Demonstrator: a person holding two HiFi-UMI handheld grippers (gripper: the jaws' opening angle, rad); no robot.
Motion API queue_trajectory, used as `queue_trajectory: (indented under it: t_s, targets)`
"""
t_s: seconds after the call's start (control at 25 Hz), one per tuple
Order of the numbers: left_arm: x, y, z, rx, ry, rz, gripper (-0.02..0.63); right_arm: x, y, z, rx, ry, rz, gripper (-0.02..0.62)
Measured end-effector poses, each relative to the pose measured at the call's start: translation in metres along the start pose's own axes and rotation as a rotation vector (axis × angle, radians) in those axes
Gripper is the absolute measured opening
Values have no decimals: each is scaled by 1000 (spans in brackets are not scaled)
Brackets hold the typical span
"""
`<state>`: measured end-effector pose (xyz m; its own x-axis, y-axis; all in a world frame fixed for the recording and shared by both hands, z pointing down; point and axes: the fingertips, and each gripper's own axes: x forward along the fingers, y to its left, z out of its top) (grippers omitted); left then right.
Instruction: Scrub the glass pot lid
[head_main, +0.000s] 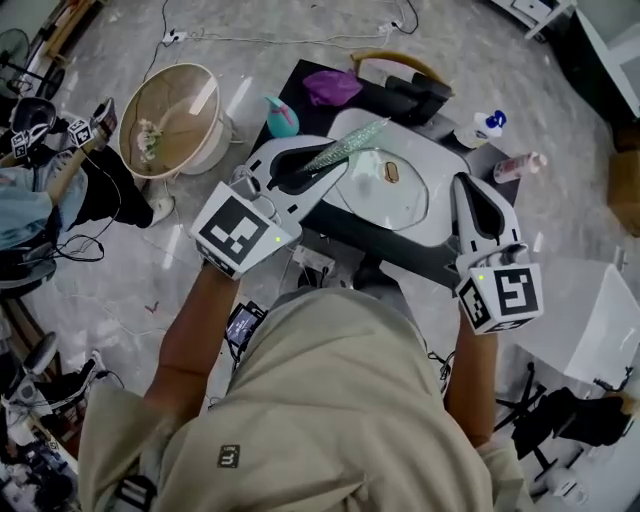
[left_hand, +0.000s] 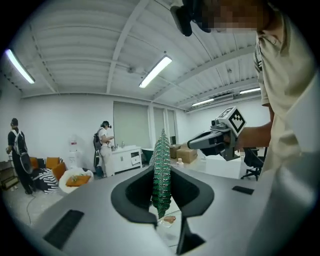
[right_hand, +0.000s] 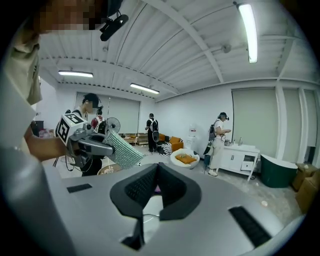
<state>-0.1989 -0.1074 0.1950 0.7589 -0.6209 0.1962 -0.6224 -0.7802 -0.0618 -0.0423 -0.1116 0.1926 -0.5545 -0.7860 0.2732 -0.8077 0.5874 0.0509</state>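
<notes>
Glass pot lid (head_main: 372, 200) lying flat in a white basin (head_main: 441, 170) on the dark bench (head_main: 305, 82), knob (head_main: 391, 172) upward.
Left gripper (head_main: 322, 170) at the basin's left edge, jaws closed on a green mesh scouring pad (head_main: 350, 146); pad seen edge-on between the jaws in the left gripper view, its free end reaching over the lid's far-left rim in the head view; contact with the glass not discernible; right gripper (head_main: 463, 183) at the basin's right edge, just beside the lid's rim, jaws closed tip to tip with nothing between them; purple cloth (head_main: 332, 87) and teal object (head_main: 281, 119) on the bench beyond the basin; blue-capped bottle (head_main: 490, 124) and pink bottle (head_main: 520, 165) to its right.
</notes>
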Motion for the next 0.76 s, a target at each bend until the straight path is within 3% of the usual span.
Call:
queue_trajectory:
  t_s: [0.16,0.76]
  targets:
    - [-21,1,6,-37,-10,53,84,-6,6,4,-3,-4,-11,23]
    - [-53,-10,-8,-61,14,63,84,-22,23,4,-12,3,-23,23]
